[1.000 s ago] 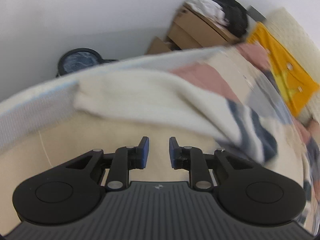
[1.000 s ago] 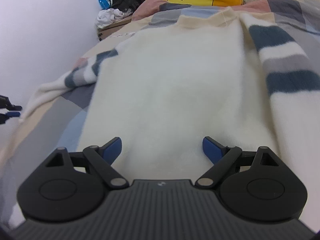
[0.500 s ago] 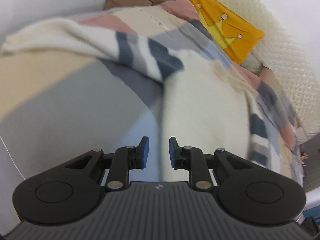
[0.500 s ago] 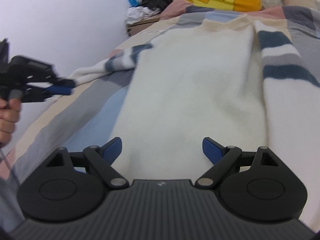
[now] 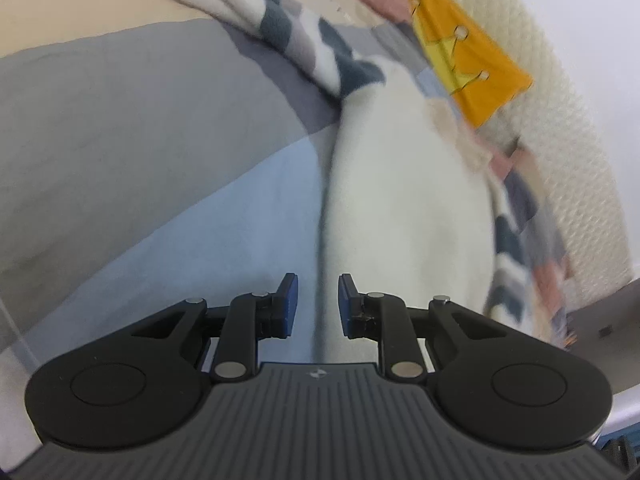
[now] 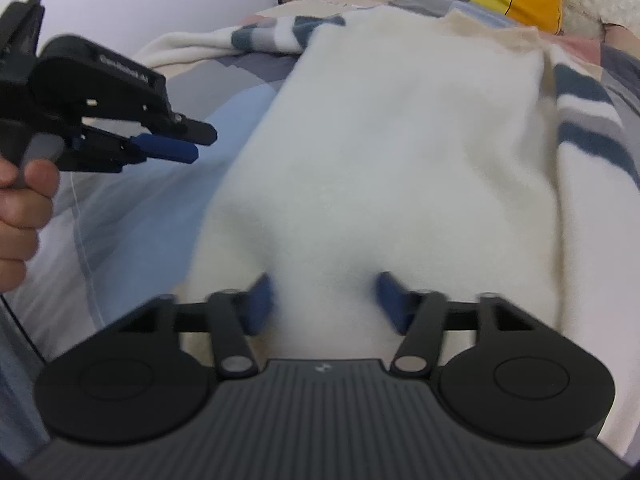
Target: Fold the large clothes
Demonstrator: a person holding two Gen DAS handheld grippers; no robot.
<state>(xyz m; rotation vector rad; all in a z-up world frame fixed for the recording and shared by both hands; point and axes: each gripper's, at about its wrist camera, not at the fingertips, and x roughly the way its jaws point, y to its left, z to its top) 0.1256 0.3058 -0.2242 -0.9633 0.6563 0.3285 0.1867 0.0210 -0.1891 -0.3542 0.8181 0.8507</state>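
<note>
Both tongs work the fluffy cream sweater with navy-striped sleeves [image 6: 400, 160] spread on my patchwork bed [image 5: 140, 140]: the right tongs [image 6: 324, 300] have just been closing on its hem to lift a fold, while my left tongs [image 5: 318, 304] hover nearly shut, empty, beside its edge.

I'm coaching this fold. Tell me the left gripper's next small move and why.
Probably ease the left gripper onto the sweater's near side edge. It hangs empty above the bedspread, while the right gripper, jaws just closing, bunches the hem.
</note>
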